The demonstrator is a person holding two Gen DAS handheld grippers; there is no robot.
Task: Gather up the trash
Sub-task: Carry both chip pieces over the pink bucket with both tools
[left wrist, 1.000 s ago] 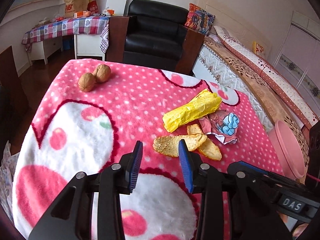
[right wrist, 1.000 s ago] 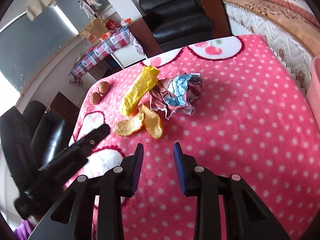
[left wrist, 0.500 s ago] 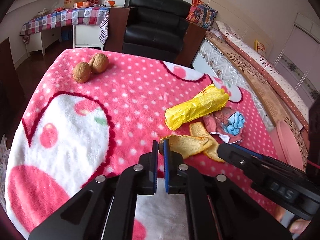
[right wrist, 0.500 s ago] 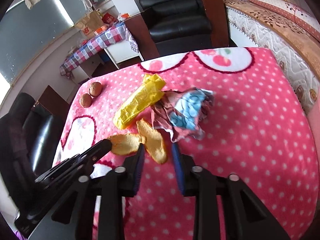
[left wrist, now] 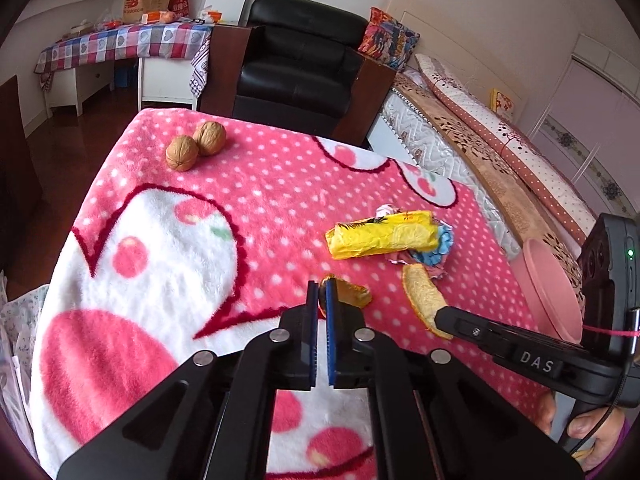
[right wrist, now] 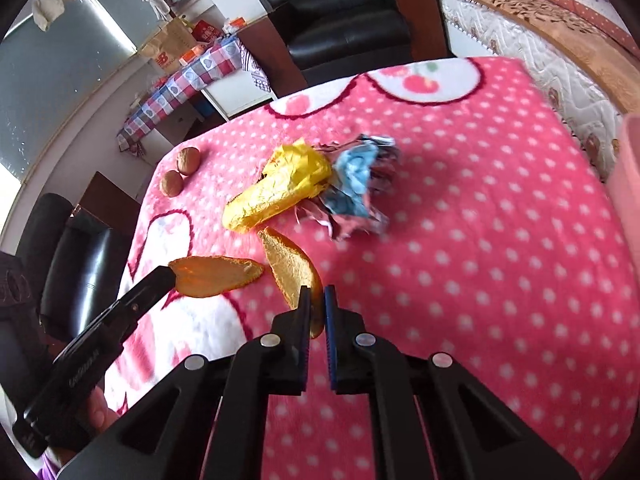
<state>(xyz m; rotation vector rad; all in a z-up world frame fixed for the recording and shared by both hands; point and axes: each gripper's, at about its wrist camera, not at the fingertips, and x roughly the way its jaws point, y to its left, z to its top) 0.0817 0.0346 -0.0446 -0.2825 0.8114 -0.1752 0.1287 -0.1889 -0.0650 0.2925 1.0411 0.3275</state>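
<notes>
Both claws have closed since a second ago: left claw (left wrist: 321, 294) grips one orange peel (left wrist: 350, 293), right claw (right wrist: 317, 300) the other peel (right wrist: 294, 270). Both pieces now appear ready for transfer to the bin.

Black left gripper (left wrist: 321, 300) and right gripper (right wrist: 316, 304), blue-lined, silver-screwed, marked "DAS".

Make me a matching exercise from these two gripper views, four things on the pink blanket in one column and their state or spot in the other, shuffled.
1. left gripper
2. right gripper
3. walnuts
4. yellow wrapper

A. lies against the crumpled blue wrapper
B. shut on the flatter orange peel
C. near the blanket's far corner
D. shut on the curved orange peel

Pairs: 1-B, 2-D, 3-C, 4-A
</notes>
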